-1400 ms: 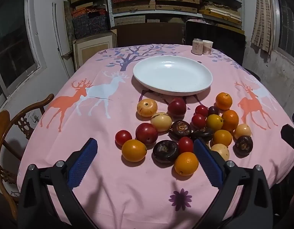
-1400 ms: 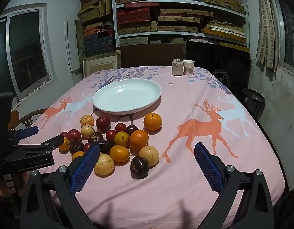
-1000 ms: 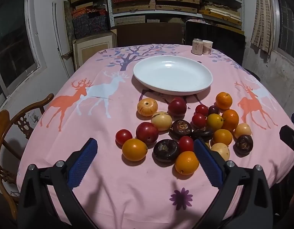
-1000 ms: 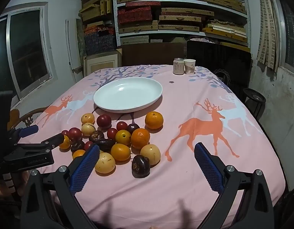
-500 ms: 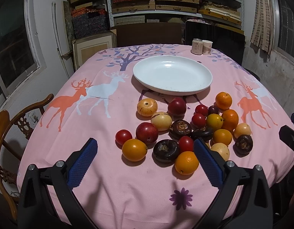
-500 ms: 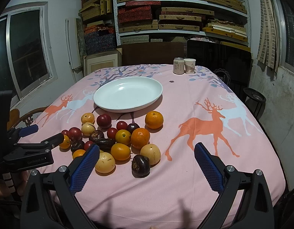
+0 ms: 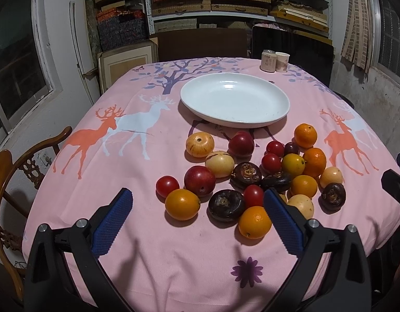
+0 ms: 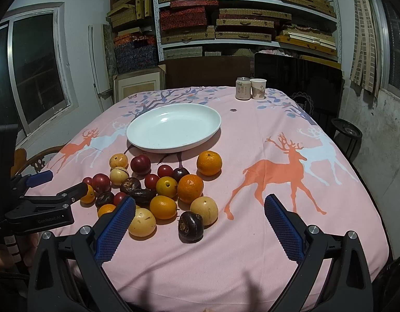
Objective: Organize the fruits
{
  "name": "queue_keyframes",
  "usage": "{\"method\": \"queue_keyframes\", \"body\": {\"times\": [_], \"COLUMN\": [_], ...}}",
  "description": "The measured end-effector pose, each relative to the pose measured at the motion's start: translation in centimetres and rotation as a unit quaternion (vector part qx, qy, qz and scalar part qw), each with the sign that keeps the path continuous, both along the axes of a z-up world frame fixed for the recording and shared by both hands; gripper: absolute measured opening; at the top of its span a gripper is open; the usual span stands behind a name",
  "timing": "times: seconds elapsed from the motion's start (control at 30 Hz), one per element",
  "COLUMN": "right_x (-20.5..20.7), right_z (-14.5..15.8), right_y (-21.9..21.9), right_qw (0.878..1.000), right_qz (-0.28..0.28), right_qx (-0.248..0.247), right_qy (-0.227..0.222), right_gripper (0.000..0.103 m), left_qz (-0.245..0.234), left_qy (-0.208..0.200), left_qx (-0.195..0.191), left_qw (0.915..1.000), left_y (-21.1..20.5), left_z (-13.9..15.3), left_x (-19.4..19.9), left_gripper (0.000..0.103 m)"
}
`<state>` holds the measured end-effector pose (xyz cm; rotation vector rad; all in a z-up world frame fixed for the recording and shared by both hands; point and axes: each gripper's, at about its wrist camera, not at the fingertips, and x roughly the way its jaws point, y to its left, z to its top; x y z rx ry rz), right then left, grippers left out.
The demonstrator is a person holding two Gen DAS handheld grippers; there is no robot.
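Nothing has shifted over the last second: my left gripper (image 7: 197, 215) and right gripper (image 8: 200, 221) still hover wide and empty. The fruits (image 7: 251, 176) lie clustered just ahead, the white plate (image 7: 235, 121) beyond them bare, so sorting hasn't begun.

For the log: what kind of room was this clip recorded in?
Probably a home storeroom used as a dining space: metal shelving stacked with flat patterned boxes, a table under a pink deer-print tablecloth, and a carved wooden chair beside it.
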<state>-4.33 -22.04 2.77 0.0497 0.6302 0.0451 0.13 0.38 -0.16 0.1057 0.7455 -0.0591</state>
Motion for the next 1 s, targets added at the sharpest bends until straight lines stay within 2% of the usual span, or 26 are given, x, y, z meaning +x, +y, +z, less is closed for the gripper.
{"method": "queue_keyframes", "body": {"times": [0.17,0.37,1.0], "right_x": [0.1,-0.1,0.1], "right_z": [0.3,-1.2,-0.8], "right_y": [-0.2,0.5,0.4], "right_qw": [1.0,1.0,1.0], "right_qz": [0.0,0.001,0.001], "right_qx": [0.0,0.001,0.002], "right_qy": [0.001,0.002,0.004], "right_gripper": [0.099,0.099,0.099], "left_qz": [-0.001,-0.001,-0.001], "left_qy": [0.004,0.004,0.007], "left_qx": [0.002,0.002,0.002], "left_qw": [1.0,1.0,1.0], "left_y": [0.0,-0.1,-0.2], "left_z": [-0.3,-0.4,-0.9], "left_x": [0.2,0.3,0.4], "left_gripper": [0.099,0.099,0.099]}}
